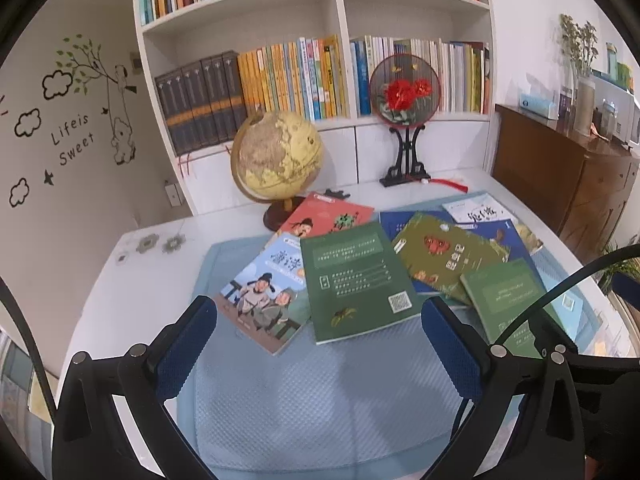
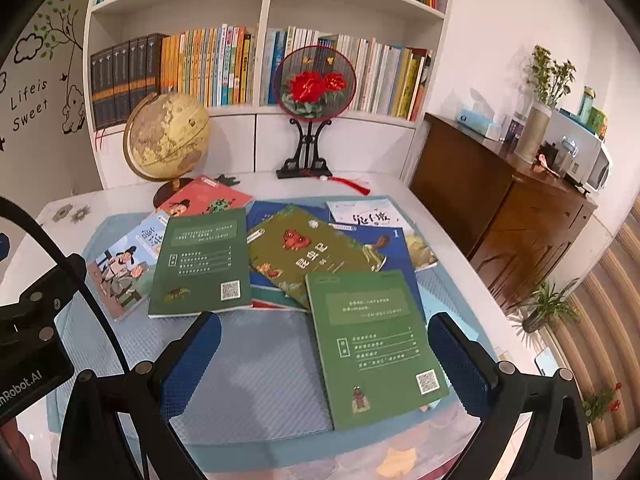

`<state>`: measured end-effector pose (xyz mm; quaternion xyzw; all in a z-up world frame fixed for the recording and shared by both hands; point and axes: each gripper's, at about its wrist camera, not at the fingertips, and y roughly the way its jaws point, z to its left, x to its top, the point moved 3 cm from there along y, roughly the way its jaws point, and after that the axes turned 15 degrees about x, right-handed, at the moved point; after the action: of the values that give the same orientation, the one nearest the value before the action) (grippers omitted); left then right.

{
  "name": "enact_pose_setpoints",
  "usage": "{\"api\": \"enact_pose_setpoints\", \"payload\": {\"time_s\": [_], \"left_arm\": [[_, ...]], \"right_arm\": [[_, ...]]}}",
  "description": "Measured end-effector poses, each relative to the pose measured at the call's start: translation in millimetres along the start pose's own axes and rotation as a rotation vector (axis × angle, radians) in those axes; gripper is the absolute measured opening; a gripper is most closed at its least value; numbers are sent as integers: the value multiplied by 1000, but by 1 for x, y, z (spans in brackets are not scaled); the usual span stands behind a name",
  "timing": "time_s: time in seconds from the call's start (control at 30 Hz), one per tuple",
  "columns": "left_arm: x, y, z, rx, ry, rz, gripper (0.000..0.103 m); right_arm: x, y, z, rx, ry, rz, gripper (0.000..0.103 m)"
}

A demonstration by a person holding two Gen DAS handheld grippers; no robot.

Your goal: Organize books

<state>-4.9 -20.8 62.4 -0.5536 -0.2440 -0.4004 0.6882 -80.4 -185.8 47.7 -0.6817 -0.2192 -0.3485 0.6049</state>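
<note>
Black frames, blue textured fingers (image 1: 188,344).

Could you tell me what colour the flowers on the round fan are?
Red, on the fan; clearest in the right wrist view.

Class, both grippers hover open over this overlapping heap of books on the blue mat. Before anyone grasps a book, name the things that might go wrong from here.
1. The books overlap: the olive book lies partly under the near green book, so pulling it first would probably drag its neighbours.
2. The globe stands right behind the red book; a careless lift there might knock it.
3. Flat, thin covers may slip from the right gripper.
</note>
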Motion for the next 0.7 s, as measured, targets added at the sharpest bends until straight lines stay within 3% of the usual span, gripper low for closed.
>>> {"api": "enact_pose_setpoints", "payload": {"time_s": [0.27, 0.37, 0.7], "left_arm": [[13, -4, -28, 5, -35, 8, 102], [20, -7, -38, 25, -51, 8, 102], [31, -9, -68, 72, -89, 31, 102]], "right_arm": [[14, 1, -28, -1, -6, 15, 103], [19, 4, -41, -52, -14, 35, 103], [39, 9, -65, 16, -84, 19, 103]]}}
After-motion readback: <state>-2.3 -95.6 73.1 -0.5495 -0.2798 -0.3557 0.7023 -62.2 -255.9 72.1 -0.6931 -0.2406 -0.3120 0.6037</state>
